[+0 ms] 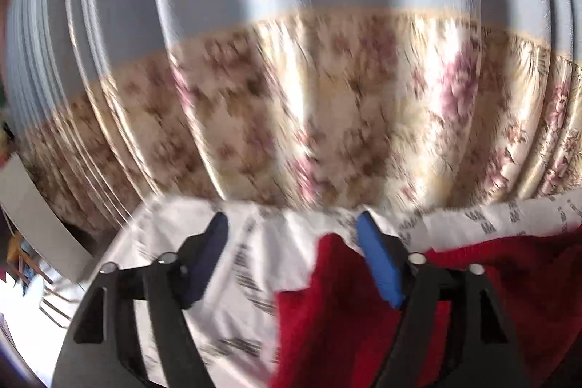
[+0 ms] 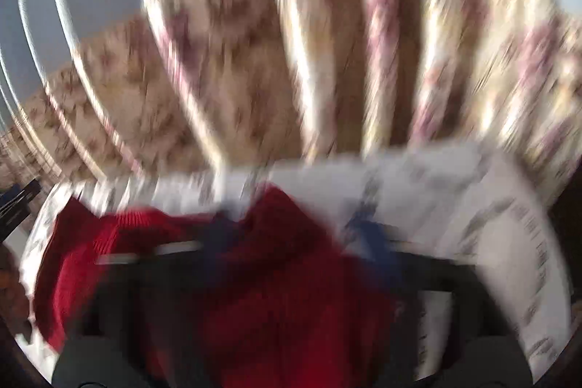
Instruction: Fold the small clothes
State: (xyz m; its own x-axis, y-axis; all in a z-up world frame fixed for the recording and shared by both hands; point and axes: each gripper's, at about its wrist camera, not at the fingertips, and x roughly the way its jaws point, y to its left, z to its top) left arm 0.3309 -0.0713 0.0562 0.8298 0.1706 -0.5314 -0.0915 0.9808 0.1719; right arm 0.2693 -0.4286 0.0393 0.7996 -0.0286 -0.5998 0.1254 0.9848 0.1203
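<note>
I have both grippers point(image 1: 293, 235) point(image 2: 291, 235) spread open, gripping nothing. The red garment point(image 1: 327, 315) lies on the white cloth point(image 1: 232, 242) so I can fold it flat.

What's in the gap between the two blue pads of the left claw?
In the left wrist view, the left claw grips nothing; the white printed cloth and a red garment corner show behind.

Red knit garment point(image 1: 338, 311) (rumpled) on white printed cloth point(image 1: 254, 242)
</note>
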